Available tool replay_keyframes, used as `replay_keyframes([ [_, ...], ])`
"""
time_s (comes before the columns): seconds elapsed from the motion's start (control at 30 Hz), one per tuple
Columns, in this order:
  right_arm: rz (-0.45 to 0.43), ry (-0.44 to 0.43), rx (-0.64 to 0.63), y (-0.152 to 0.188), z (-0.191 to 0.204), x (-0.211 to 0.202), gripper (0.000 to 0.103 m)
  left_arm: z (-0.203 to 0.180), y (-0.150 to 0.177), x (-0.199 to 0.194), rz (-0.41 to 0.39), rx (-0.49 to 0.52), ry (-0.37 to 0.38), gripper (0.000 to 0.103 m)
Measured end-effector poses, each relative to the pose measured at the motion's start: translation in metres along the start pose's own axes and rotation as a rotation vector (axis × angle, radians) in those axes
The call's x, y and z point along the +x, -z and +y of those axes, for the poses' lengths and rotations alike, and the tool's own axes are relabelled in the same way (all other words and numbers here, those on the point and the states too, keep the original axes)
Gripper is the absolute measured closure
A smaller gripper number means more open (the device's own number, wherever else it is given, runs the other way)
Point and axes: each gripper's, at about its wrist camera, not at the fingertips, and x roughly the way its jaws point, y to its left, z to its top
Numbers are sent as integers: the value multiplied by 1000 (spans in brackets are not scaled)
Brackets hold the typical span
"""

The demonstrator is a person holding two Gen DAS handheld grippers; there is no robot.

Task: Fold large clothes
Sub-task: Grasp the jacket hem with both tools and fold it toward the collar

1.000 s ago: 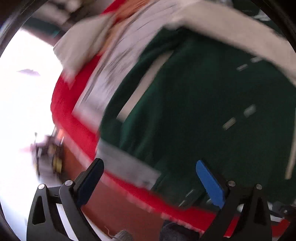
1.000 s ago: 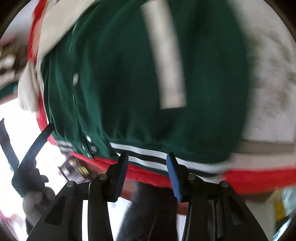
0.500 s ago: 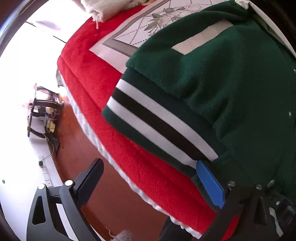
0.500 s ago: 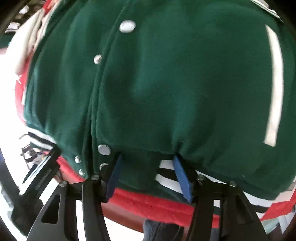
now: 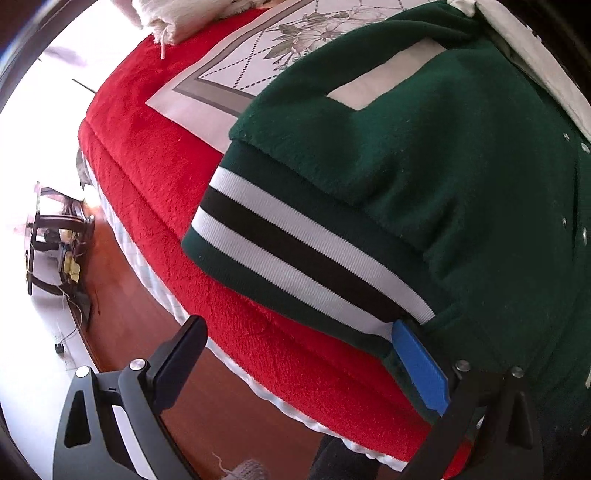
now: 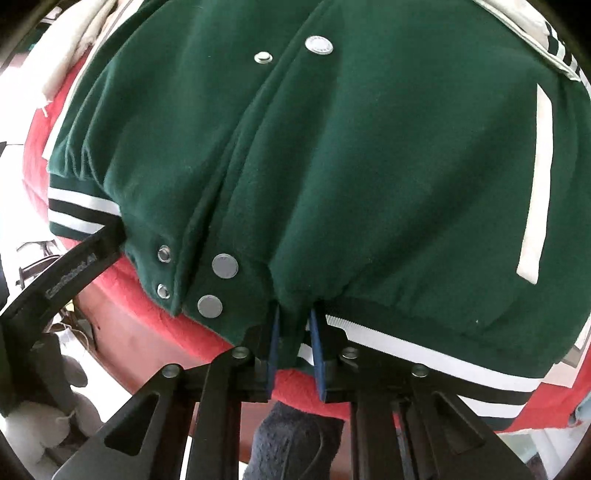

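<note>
A dark green varsity jacket [image 6: 332, 166] with white-and-black striped hem and metal snaps lies spread on a red blanket [image 5: 155, 173]. It also fills the right of the left wrist view [image 5: 461, 192]. My right gripper [image 6: 293, 345] is shut on the jacket's bottom hem, near the snap placket. My left gripper [image 5: 299, 365] is open at the striped hem [image 5: 295, 254]; its right pad touches the hem's edge, its left finger hangs over the floor. The left gripper's arm shows in the right wrist view [image 6: 77, 262].
The blanket covers a bed whose edge [image 5: 236, 362] drops to a red-brown floor [image 5: 122, 314]. A white floral sheet [image 5: 280, 48] and pale cloth [image 5: 192, 14] lie beyond the jacket. A dark chair [image 5: 55, 243] stands far left.
Both views went from blurred motion to steady. My right gripper closed onto the jacket's hem. My left gripper came in to the striped hem and stays open.
</note>
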Motion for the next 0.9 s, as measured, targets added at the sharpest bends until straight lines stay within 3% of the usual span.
replay_keyframes([
  [0.1,85,-105,60,-11,-25,-4,72,3,-2,-25,-42,8,-30,0],
  [0.13,110,-184,104,-12,-40,-10,71,2,-3,-35,-60,9,-37,0],
  [0.17,113,-263,158,-11,-59,-21,65,-1,-4,-50,-87,14,-40,0],
  [0.2,106,-294,200,-10,-76,-33,54,-9,-3,-63,-110,28,-45,0],
  [0.23,86,-307,235,-7,-98,-48,50,-16,-4,-74,-126,46,-50,0],
  [0.3,38,-318,303,-1,-144,-75,46,-42,-5,-98,-165,96,-51,0],
  [0.47,-33,-260,457,2,-288,-122,46,-163,2,-131,-223,234,-29,0],
  [0.53,-56,-220,478,-10,-329,-126,46,-214,4,-129,-211,268,-5,0],
  [0.63,-109,-231,474,-46,-386,-134,46,-286,4,-113,-202,319,-48,0],
  [0.77,-179,-317,391,-111,-409,-137,46,-342,-4,-87,-176,330,-128,0],
  [0.83,-166,-352,333,-142,-409,-129,46,-356,-9,-72,-153,333,-176,0],
  [0.9,-134,-328,249,-168,-397,-115,48,-355,-10,-62,-133,325,-190,0],
])
